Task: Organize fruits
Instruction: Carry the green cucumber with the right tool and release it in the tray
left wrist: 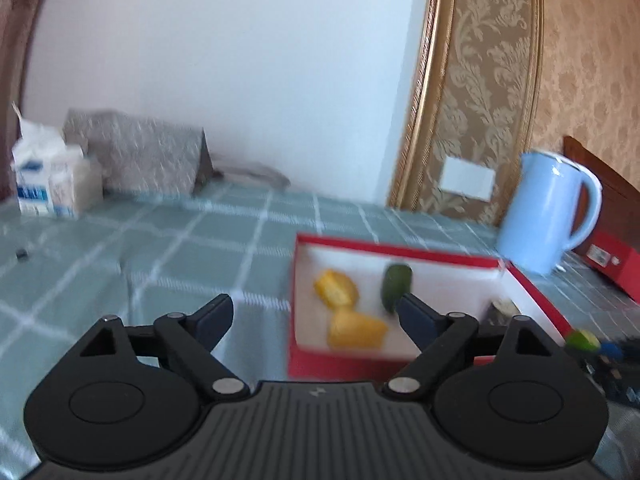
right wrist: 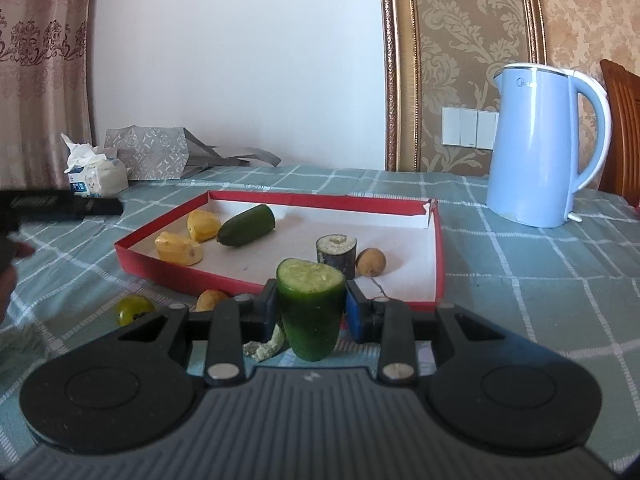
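The right gripper (right wrist: 310, 314) clenches a cut cucumber half (right wrist: 310, 308) upright just before the red tray (right wrist: 438, 248), apparently for placing inside with other fruit, while the left gripper (left wrist: 316, 316) hangs released, holding nothing.

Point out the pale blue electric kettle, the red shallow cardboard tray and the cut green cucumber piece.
pale blue electric kettle (right wrist: 532, 148), right wrist view, body.
red shallow cardboard tray (right wrist: 320, 202), right wrist view, far rim.
cut green cucumber piece (right wrist: 310, 316), right wrist view, skin.

Both grippers, left (left wrist: 316, 316) and right (right wrist: 310, 312), have matte black linkage arms with silver pivot pins. Round black discs flank a ribbed grey body bearing a small pale mark. The fingers (left wrist: 216, 316) are dark blue.
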A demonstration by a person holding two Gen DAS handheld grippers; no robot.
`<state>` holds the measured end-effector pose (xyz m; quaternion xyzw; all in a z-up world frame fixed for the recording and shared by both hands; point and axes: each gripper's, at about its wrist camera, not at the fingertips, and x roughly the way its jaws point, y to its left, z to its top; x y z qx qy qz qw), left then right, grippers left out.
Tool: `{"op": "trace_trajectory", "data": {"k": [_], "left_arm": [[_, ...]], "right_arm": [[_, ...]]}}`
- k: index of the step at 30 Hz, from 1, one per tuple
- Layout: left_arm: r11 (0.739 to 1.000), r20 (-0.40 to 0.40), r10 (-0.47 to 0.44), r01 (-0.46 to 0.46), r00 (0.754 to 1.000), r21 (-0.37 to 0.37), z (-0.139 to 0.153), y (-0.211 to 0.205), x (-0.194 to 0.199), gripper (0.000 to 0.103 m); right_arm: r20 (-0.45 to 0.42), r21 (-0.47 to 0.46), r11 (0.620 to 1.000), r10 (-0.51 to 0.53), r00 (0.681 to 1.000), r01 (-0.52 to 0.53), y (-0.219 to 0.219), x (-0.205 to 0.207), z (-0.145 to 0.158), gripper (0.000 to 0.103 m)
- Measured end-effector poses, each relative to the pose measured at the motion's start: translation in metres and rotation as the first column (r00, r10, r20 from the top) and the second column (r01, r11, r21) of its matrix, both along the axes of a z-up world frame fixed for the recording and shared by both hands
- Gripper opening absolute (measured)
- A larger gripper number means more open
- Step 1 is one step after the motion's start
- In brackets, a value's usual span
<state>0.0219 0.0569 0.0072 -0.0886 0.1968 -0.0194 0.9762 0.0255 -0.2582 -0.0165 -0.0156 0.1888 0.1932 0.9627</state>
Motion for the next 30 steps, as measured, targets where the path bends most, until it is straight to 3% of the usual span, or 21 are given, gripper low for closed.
{"op": "trace_trajectory", "data": {"k": [4, 8, 13, 23, 30], "left_arm": [[1.000, -0.037, -0.006, 0.006, 0.999, -0.013, -0.005, 0.000, 0.002, 0.090], [0.999, -0.085, 0.023, -0.020, 0.996, 0.042, -0.013, -0.006, 0.007, 0.090], [0.998, -0.123, -0.003, 0.010, 0.992, 0.058, -0.019, -0.009, 0.008, 0.090], [0.995, -0.161, -0.048, 0.062, 0.986, 0.082, -0.024, -0.018, 0.012, 0.090], [0.994, -0.168, -0.050, 0.065, 0.984, 0.085, -0.025, -0.019, 0.013, 0.090]], "right_arm": [[-0.009, -0.009, 1.000, -0.008, 1.000, 0.008, 0.002, 0.001, -0.001, 0.032], [-0.010, -0.011, 1.000, -0.007, 1.000, 0.007, 0.006, 0.001, 0.000, 0.032], [-0.010, -0.022, 1.000, 0.012, 1.000, -0.012, 0.016, 0.009, 0.006, 0.032], [0.002, -0.079, 0.996, 0.037, 0.999, -0.037, 0.051, 0.050, 0.019, 0.032], [-0.066, -0.102, 0.994, 0.036, 0.997, -0.042, 0.075, 0.092, 0.009, 0.032]]}}
